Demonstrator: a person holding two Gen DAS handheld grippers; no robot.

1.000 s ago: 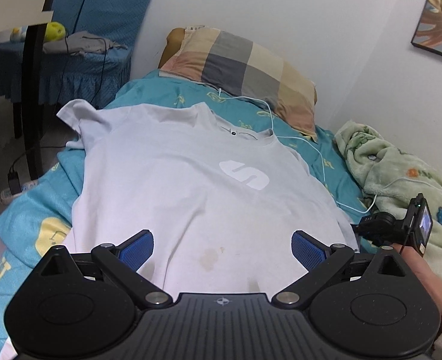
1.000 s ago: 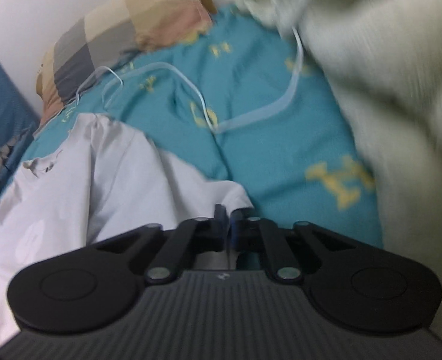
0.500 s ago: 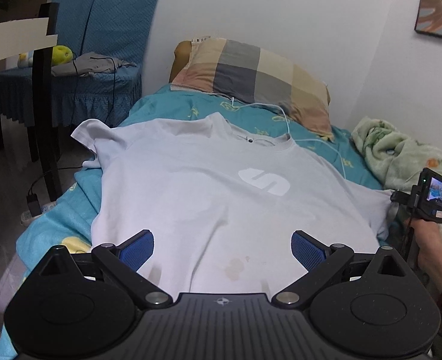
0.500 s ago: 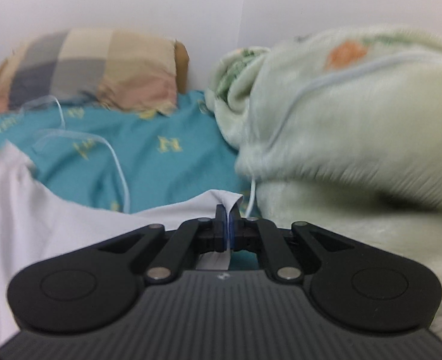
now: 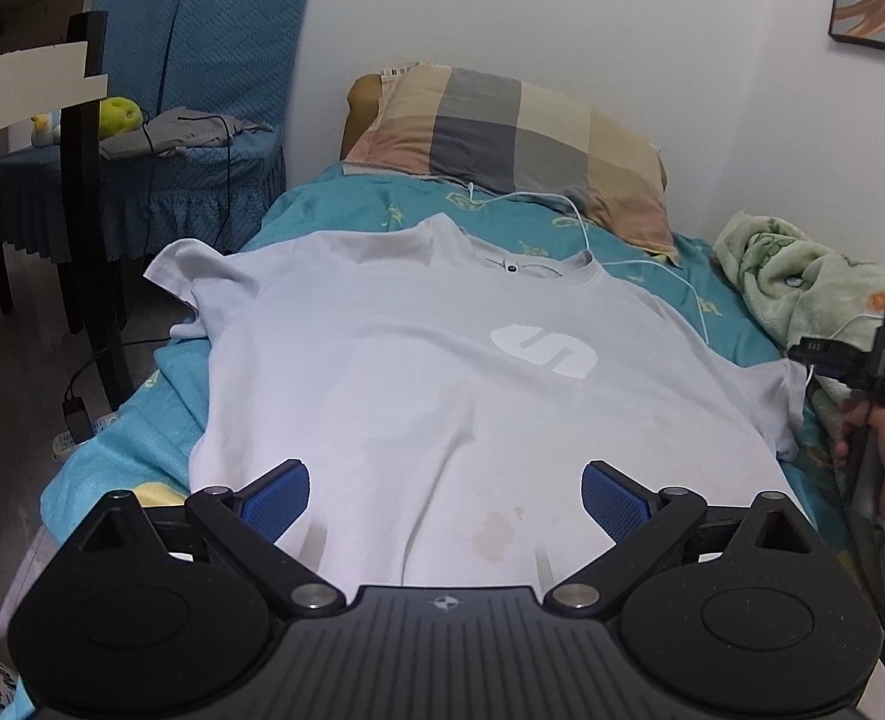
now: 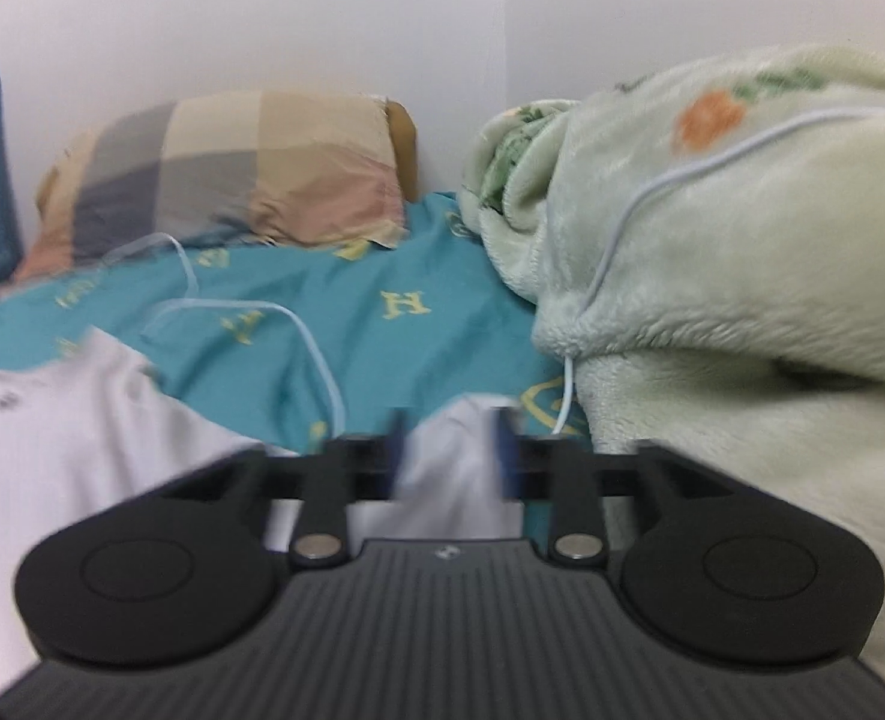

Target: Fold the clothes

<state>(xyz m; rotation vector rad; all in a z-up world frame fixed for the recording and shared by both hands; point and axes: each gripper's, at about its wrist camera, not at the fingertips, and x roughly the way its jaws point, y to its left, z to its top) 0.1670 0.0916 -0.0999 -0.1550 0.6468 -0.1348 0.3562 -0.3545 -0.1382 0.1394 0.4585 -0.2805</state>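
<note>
A pale grey T-shirt (image 5: pixel 418 396) with a white S logo lies face up and spread flat on the teal bedsheet (image 5: pixel 334 204). My left gripper (image 5: pixel 445 504) hovers over the shirt's hem, open, with its blue pads wide apart and nothing between them. In the left wrist view a hand holds my right gripper (image 5: pixel 850 360) at the shirt's right sleeve. The right wrist view is motion-blurred. There my right gripper (image 6: pixel 449 450) stands open, and the sleeve tip (image 6: pixel 454 474) of the T-shirt (image 6: pixel 82 438) lies loose between the parted fingers.
A checked pillow (image 5: pixel 502 138) sits at the head of the bed, with a white cable (image 5: pixel 586 228) trailing from it. A pale green fleece blanket (image 6: pixel 742 276) is heaped against the right wall. Blue-covered chairs (image 5: pixel 214 90) and a dark wooden post (image 5: pixel 91 210) stand left of the bed.
My right gripper pulled the sleeve out to the right and has opened, letting go of it. The left gripper stayed open and drew back slightly.
</note>
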